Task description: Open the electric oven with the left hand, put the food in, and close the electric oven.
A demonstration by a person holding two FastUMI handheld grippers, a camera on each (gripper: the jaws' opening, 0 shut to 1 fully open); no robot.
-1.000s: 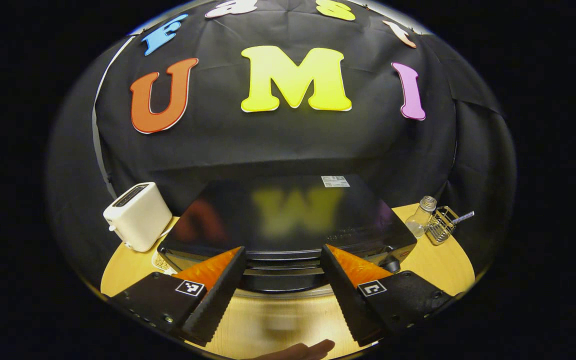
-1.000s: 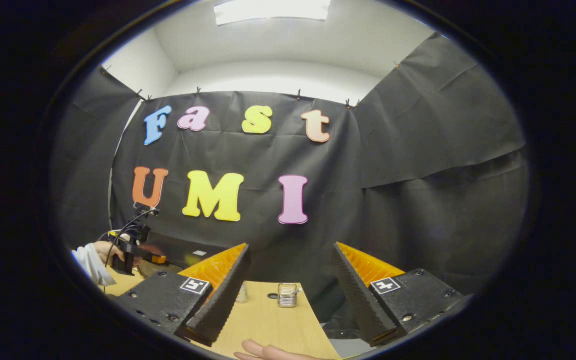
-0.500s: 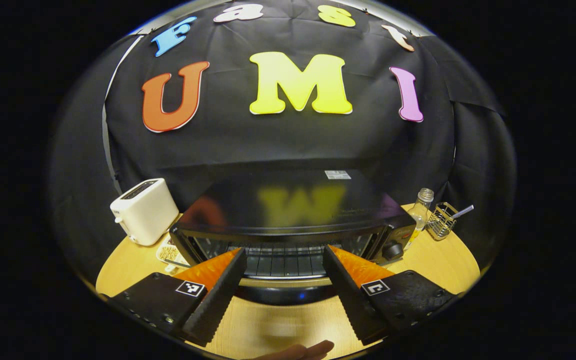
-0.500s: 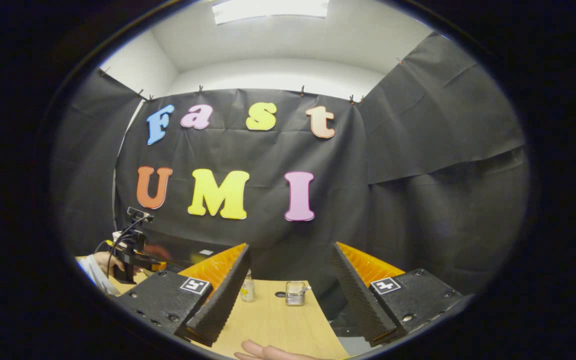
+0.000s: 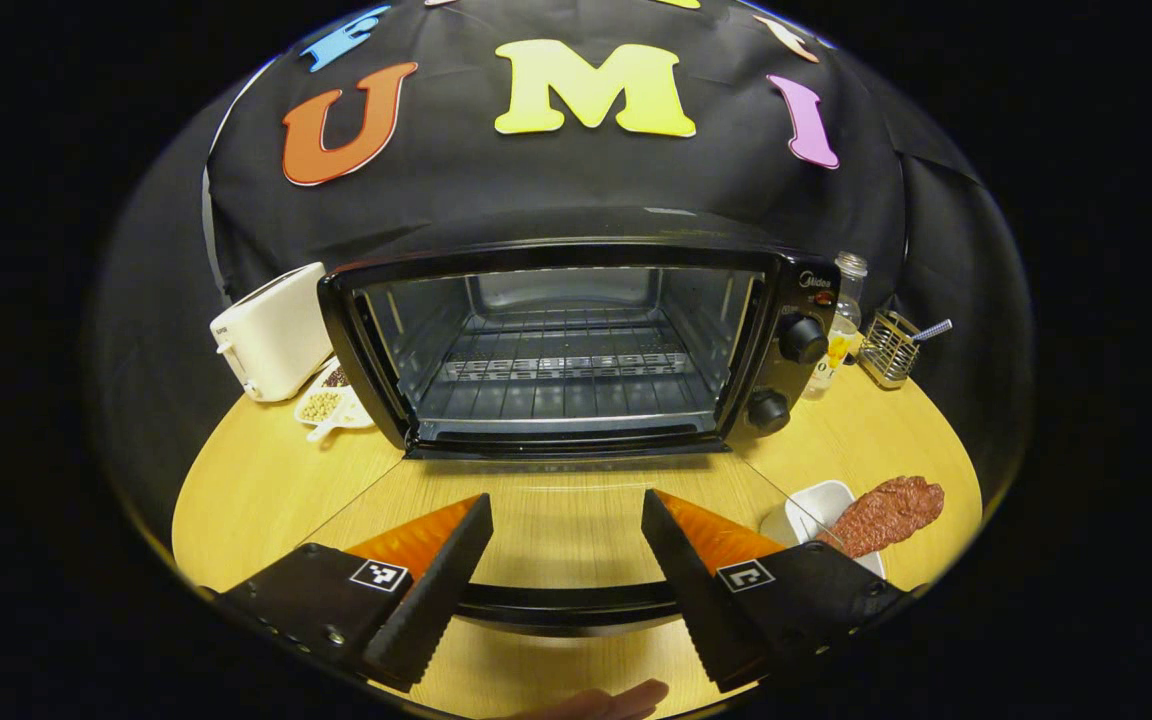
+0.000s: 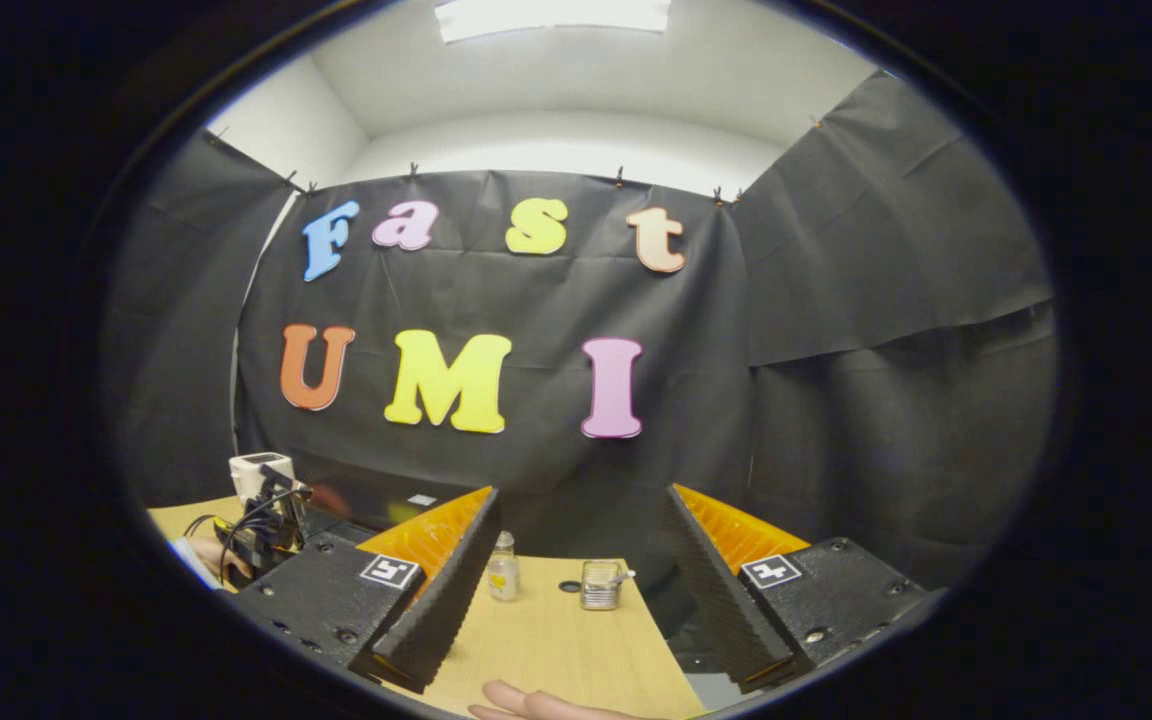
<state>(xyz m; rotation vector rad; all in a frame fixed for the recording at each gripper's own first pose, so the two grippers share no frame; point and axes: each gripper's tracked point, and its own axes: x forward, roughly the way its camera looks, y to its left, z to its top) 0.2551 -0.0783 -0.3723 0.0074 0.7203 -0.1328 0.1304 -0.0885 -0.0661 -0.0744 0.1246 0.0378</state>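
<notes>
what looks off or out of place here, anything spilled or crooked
Nothing stands out. The oven sits square with its door folded flat, rack level inside. The meat rests across its white dish, overhanging but unspilled.

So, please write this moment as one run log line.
oven: door down, open | food: in bowl, outside | left gripper: open | right gripper: open

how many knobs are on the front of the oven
2. Both sit on the oven panel right of the cavity: upper knob, lower knob below it. More could be hidden.
</notes>
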